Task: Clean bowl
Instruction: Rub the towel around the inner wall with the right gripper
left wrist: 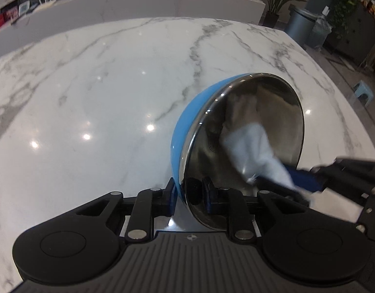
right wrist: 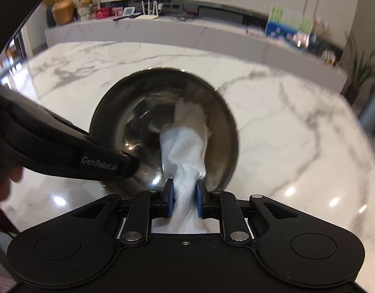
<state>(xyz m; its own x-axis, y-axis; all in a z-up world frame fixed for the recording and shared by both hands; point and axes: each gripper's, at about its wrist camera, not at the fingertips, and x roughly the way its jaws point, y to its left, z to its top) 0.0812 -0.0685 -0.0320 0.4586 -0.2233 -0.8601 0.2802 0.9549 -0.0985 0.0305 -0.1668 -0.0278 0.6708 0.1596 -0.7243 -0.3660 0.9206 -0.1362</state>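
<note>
Marble countertop (left wrist: 114, 85) | left gripper (left wrist: 189, 195) pinches steel bowl (left wrist: 260, 112) rim, tilted above it | right gripper (right wrist: 183, 201) clamps paper towel (right wrist: 185, 144) inside bowl | rigid, light, slick; rim likely safest hold

One steel bowl with a blue outside (left wrist: 241, 131); one white crumpled paper towel (right wrist: 185, 146); two black two-finger tools (left wrist: 187, 195) (right wrist: 185, 201); one white grey-veined marble surface (left wrist: 101, 85).

The left gripper (left wrist: 188, 196) clamps the rim of the bowl (left wrist: 238, 146), which is tilted above the table (left wrist: 101, 85). The right gripper (left wrist: 282, 182) presses a paper towel (left wrist: 251, 146) inside it.
</note>
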